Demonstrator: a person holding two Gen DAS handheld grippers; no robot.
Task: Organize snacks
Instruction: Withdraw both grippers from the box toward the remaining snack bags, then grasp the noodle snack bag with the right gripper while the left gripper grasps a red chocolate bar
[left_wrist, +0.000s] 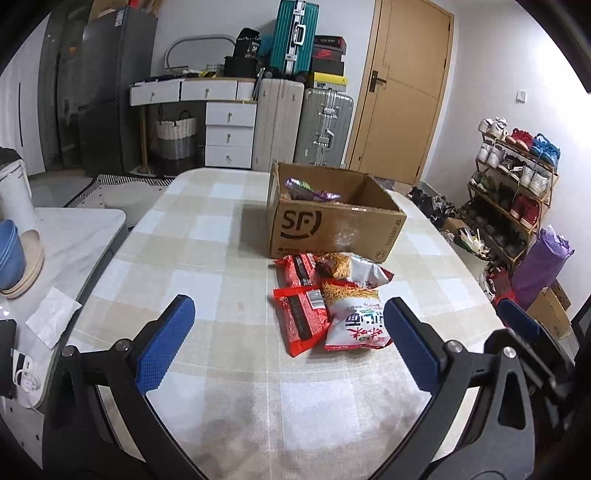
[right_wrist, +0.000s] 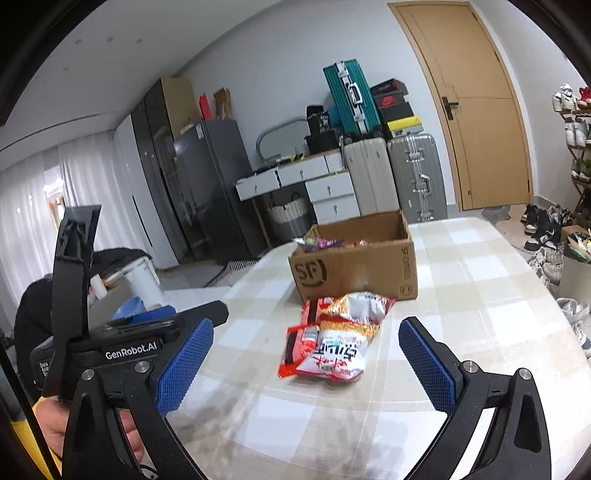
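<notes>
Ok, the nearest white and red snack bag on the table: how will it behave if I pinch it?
The white and red snack bag looks like thin, puffy film, so it will probably crumple and feel light. Its glossy surface may slip. It overlaps the red packet, which might drag along.

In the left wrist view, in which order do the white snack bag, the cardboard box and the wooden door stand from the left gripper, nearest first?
From the left gripper, jaws wide open and empty:
1. White snack bag, on the table just ahead, toward its right finger.
2. Cardboard box, farther up the table, behind the snack pile.
3. Wooden door, in the far wall, beyond the table.
</notes>
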